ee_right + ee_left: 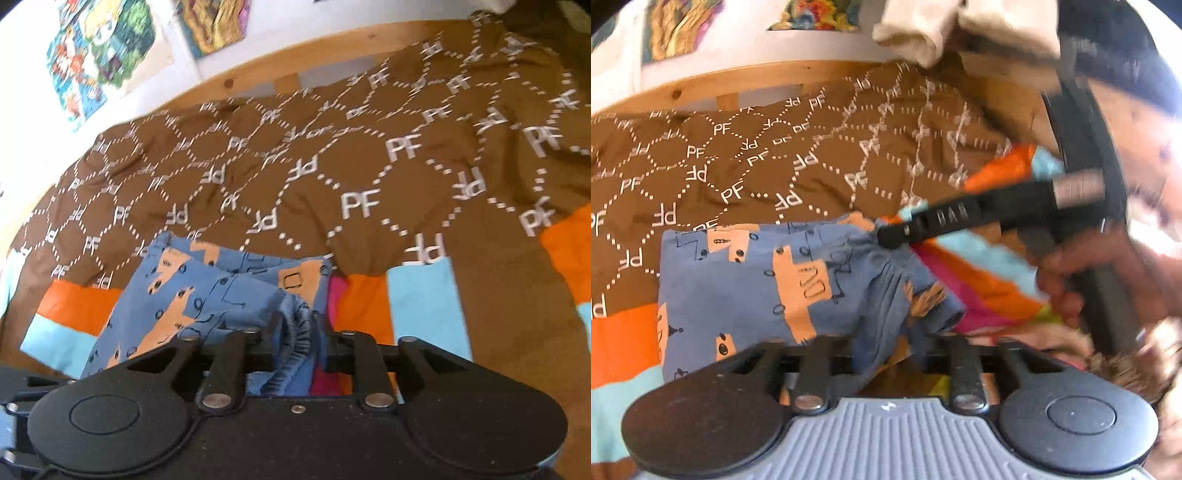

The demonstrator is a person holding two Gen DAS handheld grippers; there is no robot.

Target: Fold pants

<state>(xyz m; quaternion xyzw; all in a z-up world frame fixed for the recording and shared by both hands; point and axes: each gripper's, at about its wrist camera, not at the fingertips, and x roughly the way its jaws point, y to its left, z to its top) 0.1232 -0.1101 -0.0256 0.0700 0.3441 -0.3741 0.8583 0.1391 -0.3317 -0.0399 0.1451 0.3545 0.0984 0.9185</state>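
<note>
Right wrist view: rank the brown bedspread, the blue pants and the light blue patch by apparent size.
1. brown bedspread
2. blue pants, though nearness to the camera inflates them
3. light blue patch

Left gripper [886, 354] pointing forward and downward, jaws standing partly apart, fabric lying between them. Right gripper [299, 350] also tilting downward, jaws partly apart around bunched cloth. In left wrist view, right gripper [897, 236] reaching in from right, person's hand [1067, 284] wrapping its handle, blurred.
</note>
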